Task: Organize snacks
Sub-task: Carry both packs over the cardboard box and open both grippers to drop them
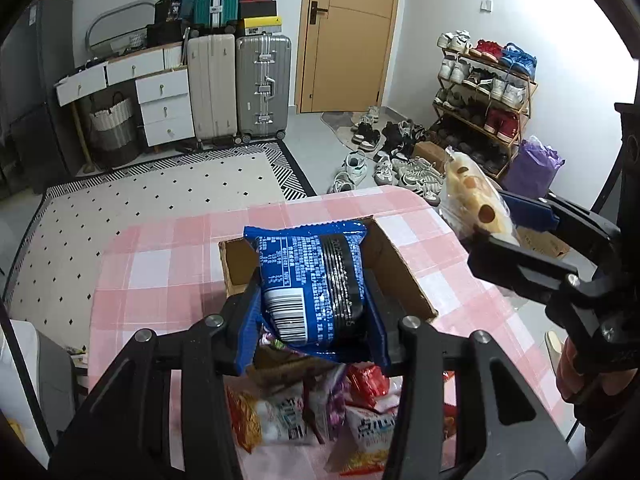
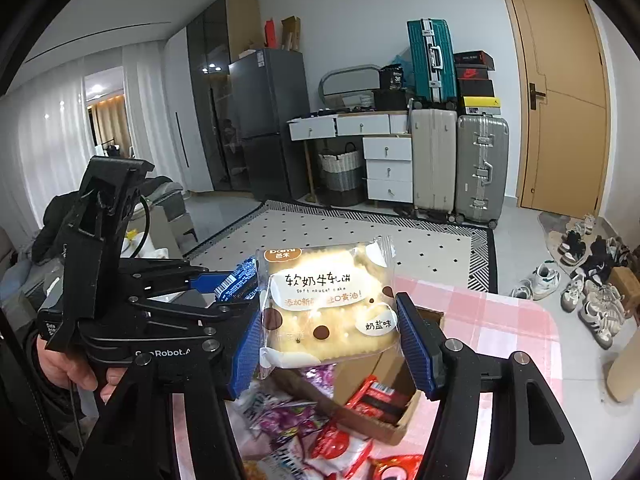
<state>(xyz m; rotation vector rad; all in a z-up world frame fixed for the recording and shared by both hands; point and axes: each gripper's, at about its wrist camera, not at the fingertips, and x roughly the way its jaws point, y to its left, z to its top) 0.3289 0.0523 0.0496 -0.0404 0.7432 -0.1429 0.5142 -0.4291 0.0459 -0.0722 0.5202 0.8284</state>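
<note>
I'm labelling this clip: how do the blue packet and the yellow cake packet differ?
The blue packet is opaque dark blue, showing its barcode and small print; the yellow cake packet is pale with brown dots and clear edges, showing its front. The blue packet sits in the left hand-held gripper, the cake packet in the right hand-held gripper. Both are gripped above the cardboard box.

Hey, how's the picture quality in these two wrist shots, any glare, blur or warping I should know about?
Left wrist view: strong fisheye bending of the door and black corners; the blue snack packet in the left claw is sharp, its small print unreadable. Right wrist view: same warping; glare washes out the top of the nougat cake packet in the right claw; no motion blur.
</note>
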